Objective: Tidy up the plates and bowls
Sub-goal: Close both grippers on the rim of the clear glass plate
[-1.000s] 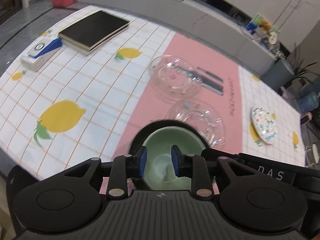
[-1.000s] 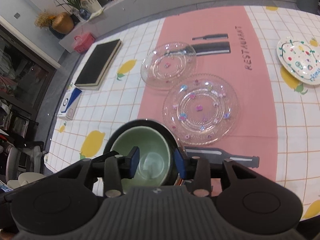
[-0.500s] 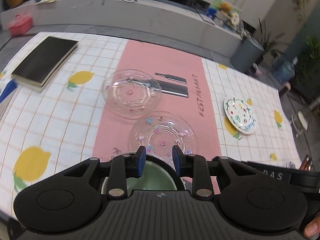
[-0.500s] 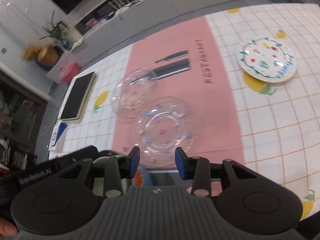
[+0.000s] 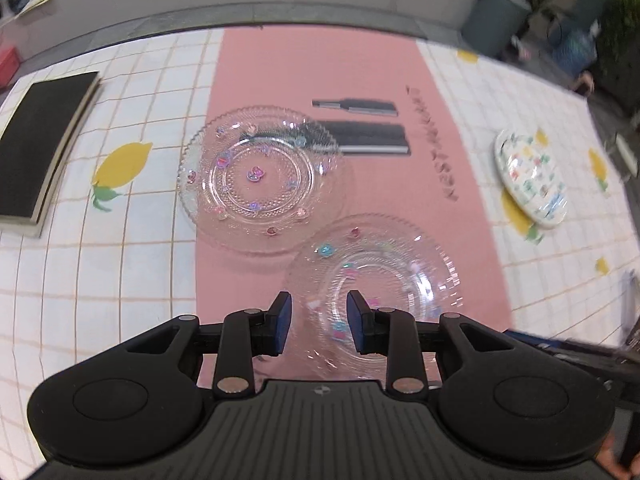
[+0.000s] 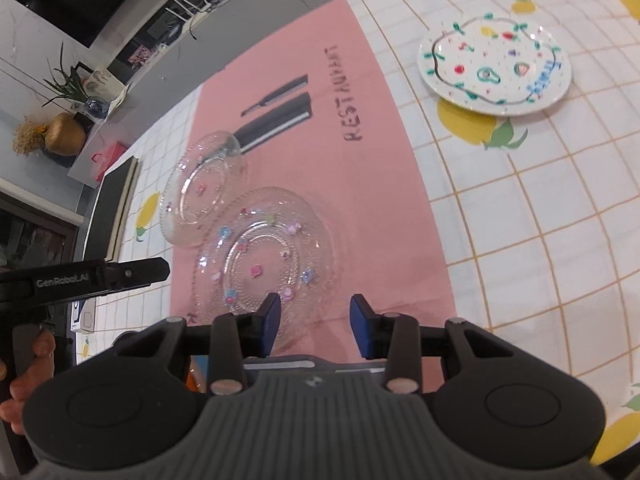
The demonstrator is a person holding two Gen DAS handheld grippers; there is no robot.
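Pink runner panel [image 5: 304,72] with printed dark cutlery and lettering runs down the middle of a white grid tablecloth [image 6: 540,216] with yellow lemon prints. We see a grey ledge [image 5: 280,4] along the far table edge. In the right wrist view a gold vase [image 6: 64,134] with dry stems, a potted plant and a red basket [image 6: 106,160] sit beyond it on the left; in the left wrist view a grey bin [image 5: 500,16] stands at the far right, blurred.

A black flat book [image 5: 40,140] lies on the cloth at the left, well apart from the dishes.

We count three plates. Two are clear, beaded glass plates with small coloured flower dots: the far glass plate [image 5: 260,176] partly over the printed cutlery, and the near glass plate [image 5: 376,280] just beside it, rims close or overlapping, we cannot tell which. One white ceramic plate with coloured doodles [image 6: 496,66] sits alone on the grid cloth at the right, over a lemon print. No bowl shows in either view.

Left gripper [image 5: 319,320]: blue pads partly apart and just opening further, nothing held, near glass plate's edge showing between them below. Right gripper [image 6: 315,322]: pads partly apart, nothing gripped, above the near rim of the same plate. A hand [image 6: 28,364] holds the left gripper's handle at the left of the right wrist view.
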